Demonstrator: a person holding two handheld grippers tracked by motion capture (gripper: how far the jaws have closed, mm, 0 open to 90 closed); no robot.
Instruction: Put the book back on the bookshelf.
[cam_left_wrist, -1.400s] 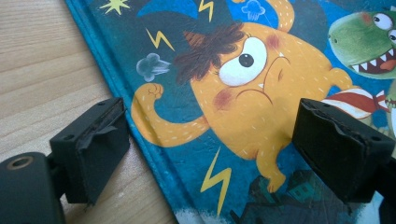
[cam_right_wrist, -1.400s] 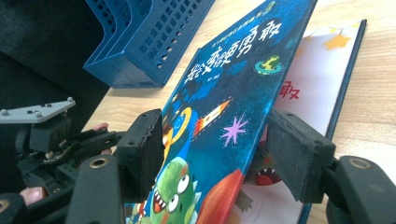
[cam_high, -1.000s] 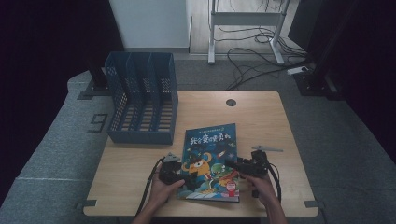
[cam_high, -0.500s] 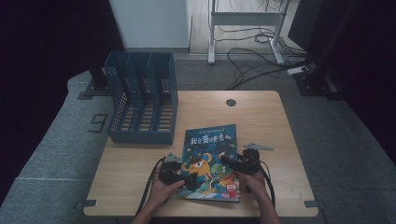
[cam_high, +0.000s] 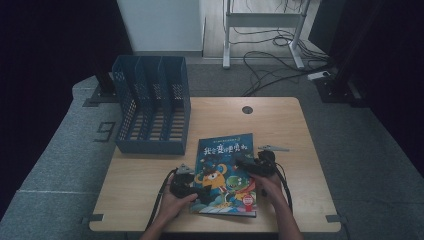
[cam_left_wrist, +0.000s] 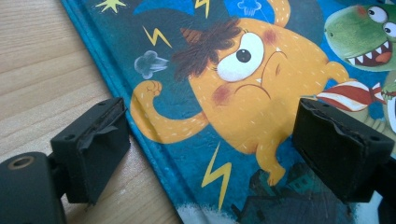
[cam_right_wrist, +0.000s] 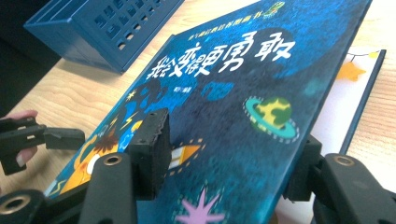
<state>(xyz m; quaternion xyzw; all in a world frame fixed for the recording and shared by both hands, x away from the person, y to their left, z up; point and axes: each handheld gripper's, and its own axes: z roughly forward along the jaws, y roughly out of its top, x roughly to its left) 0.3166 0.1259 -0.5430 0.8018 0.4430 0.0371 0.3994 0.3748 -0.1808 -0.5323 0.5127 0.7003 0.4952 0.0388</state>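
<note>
Left claw: jaws spread wide, released. One jaw stands over the bare bench just outside the book's spine edge, the other over the cover beside the orange monster; whether either jaw touches cannot be told. In the high view the left claw sits at the book's near left edge, the hand behind it, forearm entering from below.

Right claw: jaws set on either side of the front cover, which is lifted clear of the white page beneath. One jaw lies over the cover face, the other under its raised edge; whether they pinch it cannot be told. In the high view the right claw sits at the book's right edge.

Book: lies on the bench near its front edge, right of the blue file rack.
</note>
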